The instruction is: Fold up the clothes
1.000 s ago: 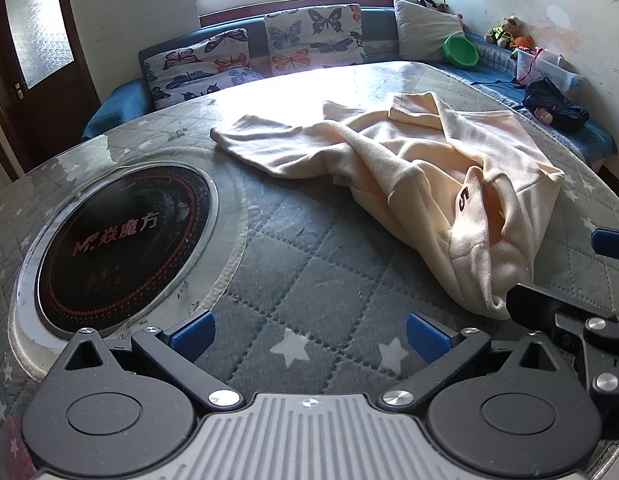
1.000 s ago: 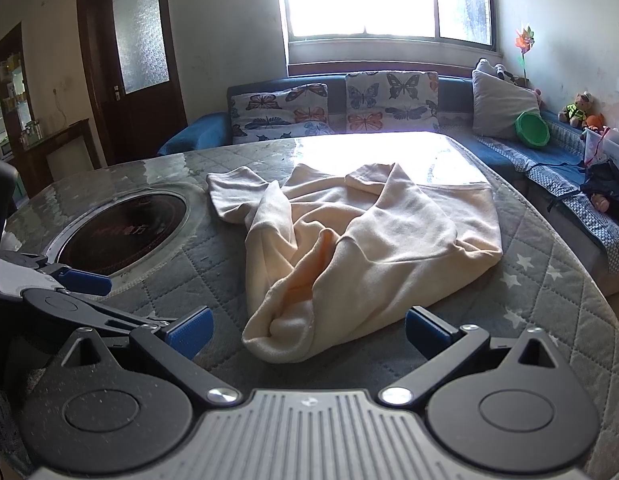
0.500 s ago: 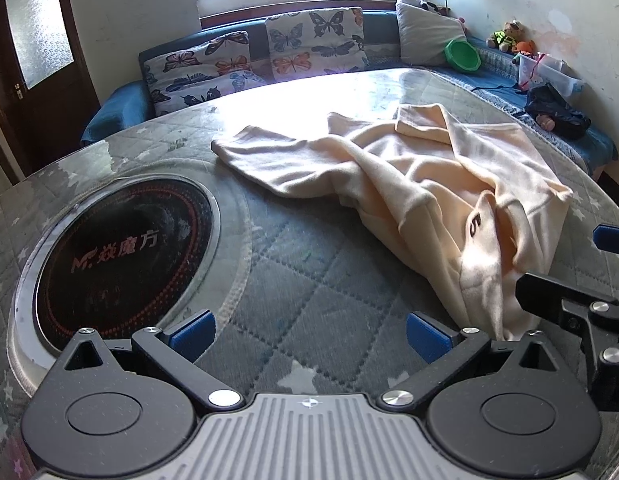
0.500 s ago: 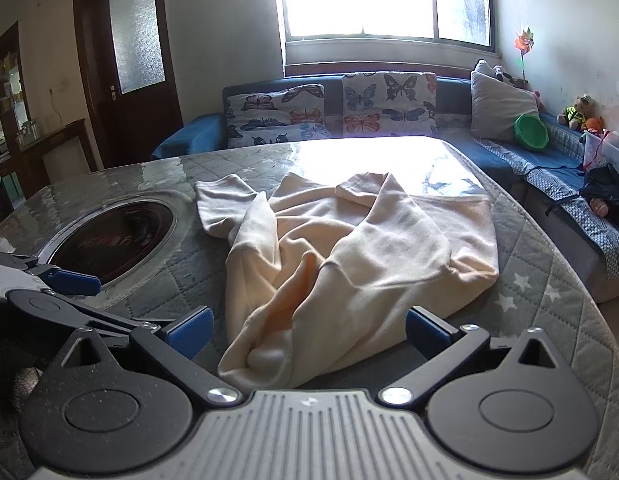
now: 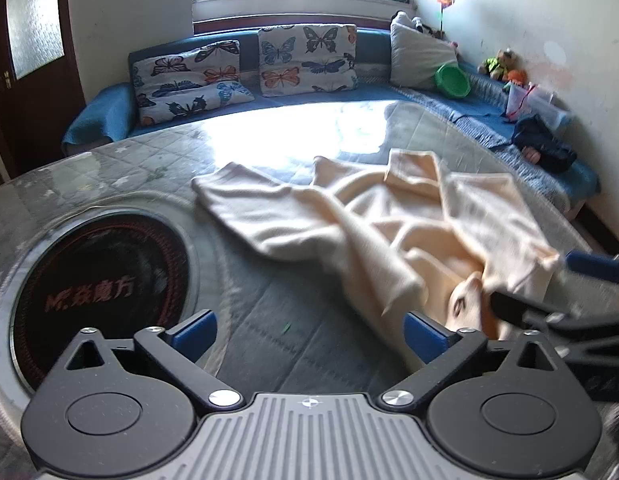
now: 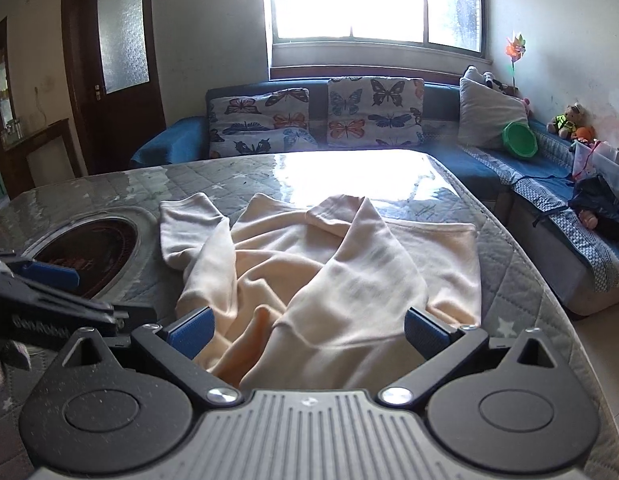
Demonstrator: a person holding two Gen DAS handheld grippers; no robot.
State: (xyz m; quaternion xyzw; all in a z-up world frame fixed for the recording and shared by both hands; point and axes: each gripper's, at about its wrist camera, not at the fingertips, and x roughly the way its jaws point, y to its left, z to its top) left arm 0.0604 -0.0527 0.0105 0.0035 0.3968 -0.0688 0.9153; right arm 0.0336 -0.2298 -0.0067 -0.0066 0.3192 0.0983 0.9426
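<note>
A cream sweatshirt (image 5: 389, 216) lies crumpled on the quilted grey table, one sleeve stretched out to the left. My left gripper (image 5: 309, 332) is open over bare table, with its right fingertip (image 5: 423, 334) at the garment's near edge. Seen from the right wrist, the same sweatshirt (image 6: 329, 272) fills the middle. My right gripper (image 6: 307, 330) is open with the near folds of the garment lying between its fingers. The right gripper (image 5: 569, 292) also shows at the right in the left wrist view, against the sweatshirt's hem.
A round black induction hob (image 5: 97, 292) is set into the table (image 5: 293, 344) at the left. A blue sofa with butterfly cushions (image 6: 321, 120) runs behind and along the right side, holding a green bowl (image 6: 519, 140), toys and dark clothes. The table's right edge (image 6: 549, 292) drops to the floor.
Both grippers have moved forward toward the sweatshirt; its near edge now lies between the right gripper's fingers and beside the left gripper's right finger. Both stay open.
</note>
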